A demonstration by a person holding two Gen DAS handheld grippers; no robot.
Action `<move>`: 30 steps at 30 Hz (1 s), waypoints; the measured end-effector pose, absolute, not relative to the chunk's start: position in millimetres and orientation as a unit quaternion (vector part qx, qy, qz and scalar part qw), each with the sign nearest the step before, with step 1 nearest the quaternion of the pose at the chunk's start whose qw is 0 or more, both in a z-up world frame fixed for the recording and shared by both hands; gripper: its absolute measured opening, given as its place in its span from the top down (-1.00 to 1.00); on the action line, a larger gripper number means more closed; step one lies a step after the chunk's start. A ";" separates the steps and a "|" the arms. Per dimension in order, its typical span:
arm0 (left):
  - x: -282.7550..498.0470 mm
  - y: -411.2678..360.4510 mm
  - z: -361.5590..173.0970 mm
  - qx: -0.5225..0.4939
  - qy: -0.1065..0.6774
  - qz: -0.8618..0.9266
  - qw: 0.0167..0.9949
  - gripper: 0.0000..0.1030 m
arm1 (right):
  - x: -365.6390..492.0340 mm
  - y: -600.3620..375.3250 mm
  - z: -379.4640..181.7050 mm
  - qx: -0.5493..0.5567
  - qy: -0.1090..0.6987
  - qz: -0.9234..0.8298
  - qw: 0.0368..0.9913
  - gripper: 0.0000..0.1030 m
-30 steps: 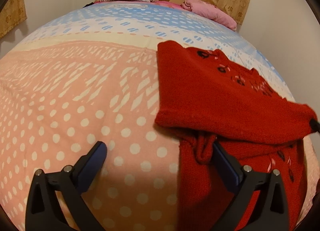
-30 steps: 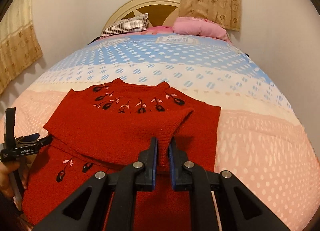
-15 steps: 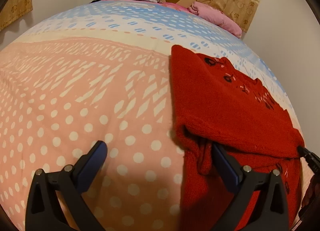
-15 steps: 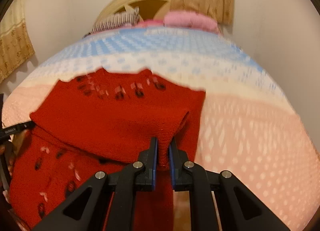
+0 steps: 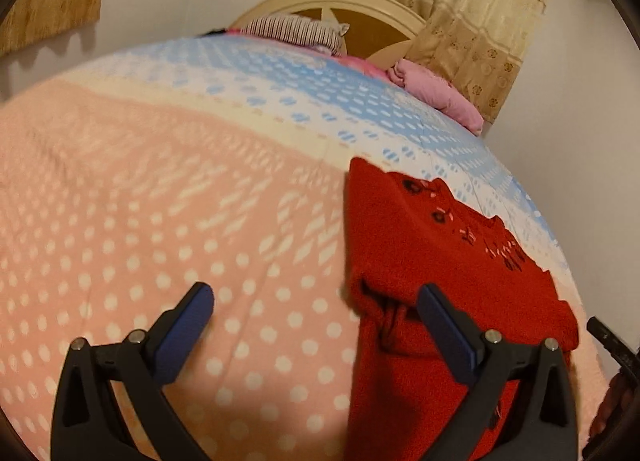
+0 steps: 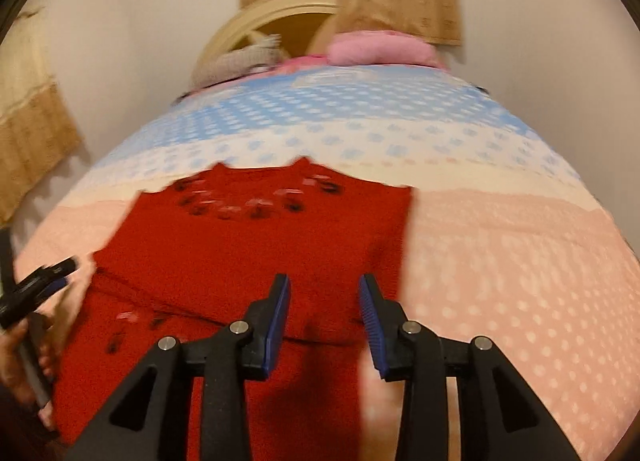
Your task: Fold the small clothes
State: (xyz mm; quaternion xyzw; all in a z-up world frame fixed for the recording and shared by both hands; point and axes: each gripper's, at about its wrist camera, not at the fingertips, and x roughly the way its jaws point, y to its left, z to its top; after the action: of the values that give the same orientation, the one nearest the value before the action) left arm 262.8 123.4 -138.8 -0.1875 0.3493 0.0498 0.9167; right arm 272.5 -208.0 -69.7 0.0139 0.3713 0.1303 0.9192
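The right gripper (image 6: pixel 324 301) hovers over the near part of the red sweater (image 6: pixel 256 245), its jaws opening; the blue pads stand apart with red knit showing in the gap below them, but neither pad presses on the cloth, so the garment is let go. The left gripper (image 5: pixel 314 313) is spread wide above the bedspread (image 5: pixel 160 221), one finger over the pink dotted cover and the other over the sweater's left edge, gripping nothing. In the right wrist view the left gripper appears again at the left border, black with a blue pad, in the person's hand (image 6: pixel 24 357). The sweater lies flat on the bed, on the pink part of the cover with its neckline reaching the pale band just before the blue part. A sleeve is folded across the chest, forming a thick band whose lower edge runs just ahead of the right gripper's fingers. Dark embroidered flowers ring the neckline, and a few more show on the lower front. At the head of the bed are a striped pillow (image 5: pixel 296 27), a pink pillow (image 5: pixel 436 95) and a rounded headboard (image 5: pixel 340 1), with curtains (image 5: pixel 472 13) behind.
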 end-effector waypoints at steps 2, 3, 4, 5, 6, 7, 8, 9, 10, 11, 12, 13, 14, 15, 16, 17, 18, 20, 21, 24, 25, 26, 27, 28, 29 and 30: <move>276.4 116.1 -141.9 -0.160 0.368 0.049 0.915 -1.00 | 276.6 -194.9 -74.5 0.007 0.375 0.153 0.914 0.26; 282.6 113.0 -145.8 -0.141 0.379 0.061 0.913 -1.00 | 281.2 -189.7 -81.7 0.008 0.384 0.164 0.908 0.26; 289.0 111.2 -152.5 -0.121 0.397 0.078 0.906 -1.00 | 285.8 -188.8 -89.3 0.016 0.395 0.164 0.904 0.26; 293.9 112.8 -160.3 -0.119 0.417 0.084 0.897 -1.00 | 288.9 -189.3 -96.7 0.024 0.406 0.160 0.900 0.26; 295.1 115.9 -164.7 -0.128 0.426 0.079 0.892 -1.00 | 294.1 -192.6 -109.4 0.038 0.428 0.149 0.890 0.26; 295.3 118.3 -165.8 -0.134 0.426 0.077 0.891 -1.00 | 295.7 -196.3 -117.4 0.049 0.438 0.142 0.886 0.26; 295.3 117.9 -165.8 -0.129 0.427 0.078 0.892 -1.00 | 293.4 -201.6 -122.9 0.068 0.433 0.145 0.887 0.26; 295.6 115.5 -166.3 -0.119 0.429 0.081 0.892 -1.00 | 288.8 -204.7 -124.0 0.080 0.425 0.150 0.889 0.26; 296.5 112.5 -167.0 -0.107 0.432 0.085 0.892 -1.00 | 286.1 -205.5 -124.2 0.082 0.423 0.151 0.890 0.26; 297.1 111.2 -167.4 -0.102 0.432 0.087 0.892 -1.00 | 283.4 -204.9 -124.1 0.080 0.422 0.151 0.890 0.26; 297.6 111.1 -167.7 -0.101 0.433 0.090 0.891 -1.00 | 281.4 -203.5 -123.6 0.076 0.422 0.150 0.891 0.26; 298.9 111.0 -168.7 -0.100 0.434 0.092 0.891 -1.00 | 279.7 -200.7 -123.9 0.067 0.422 0.148 0.892 0.25; 298.3 111.4 -168.9 -0.099 0.434 0.093 0.891 -1.00 | 279.0 -197.4 -125.2 0.060 0.423 0.146 0.892 0.24; 299.1 111.0 -169.1 -0.097 0.434 0.094 0.891 -1.00 | 278.7 -196.9 -126.5 0.055 0.424 0.145 0.892 0.21; 299.8 111.1 -169.8 -0.096 0.433 0.095 0.891 -1.00 | 278.4 -194.5 -127.7 0.049 0.425 0.147 0.892 0.12; 299.3 111.0 -169.5 -0.097 0.432 0.094 0.892 -1.00 | 278.1 -191.1 -128.3 0.042 0.423 0.152 0.892 0.06; 298.2 111.9 -169.4 -0.099 0.432 0.093 0.892 -1.00 | 278.2 -187.5 -129.2 0.035 0.423 0.155 0.892 -0.05; 297.3 111.5 -169.5 -0.099 0.432 0.093 0.892 -1.00 | 276.5 -185.9 -131.0 0.024 0.423 0.150 0.893 -0.10; 296.8 111.6 -169.3 -0.098 0.431 0.094 0.892 -1.00 | 276.1 -183.5 -131.3 0.015 0.423 0.147 0.894 -0.10; 295.4 113.8 -169.5 -0.098 0.428 0.093 0.893 -1.00 | 274.7 -181.1 -131.3 0.005 0.422 0.145 0.895 -0.14; 294.0 111.9 -168.4 -0.101 0.427 0.092 0.894 -1.00 | 274.4 -182.6 -131.0 0.009 0.421 0.146 0.895 -0.14; 293.1 112.2 -168.2 -0.102 0.425 0.091 0.895 -1.00 | 274.1 -185.5 -130.7 0.018 0.419 0.150 0.895 -0.14; 292.4 111.4 -167.9 -0.102 0.426 0.091 0.894 -1.00 | 274.2 -189.7 -130.8 0.030 0.418 0.155 0.895 -0.14; 292.4 110.8 -167.7 -0.101 0.426 0.091 0.894 -1.00 | 274.4 -192.6 -131.0 0.040 0.418 0.159 0.894 -0.14; 292.5 110.5 -167.6 -0.099 0.427 0.092 0.894 -1.00 | 274.7 -194.8 -131.1 0.050 0.418 0.162 0.893 -0.14; 292.3 109.5 -166.7 -0.098 0.426 0.092 0.895 -1.00 | 275.1 -196.6 -131.3 0.057 0.418 0.165 0.892 -0.14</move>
State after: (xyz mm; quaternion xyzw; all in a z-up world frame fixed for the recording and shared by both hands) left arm 292.3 109.5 -166.7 -0.0977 0.4264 0.0920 0.8945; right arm 275.1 -196.6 -131.3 0.0572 0.4179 0.1646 0.8916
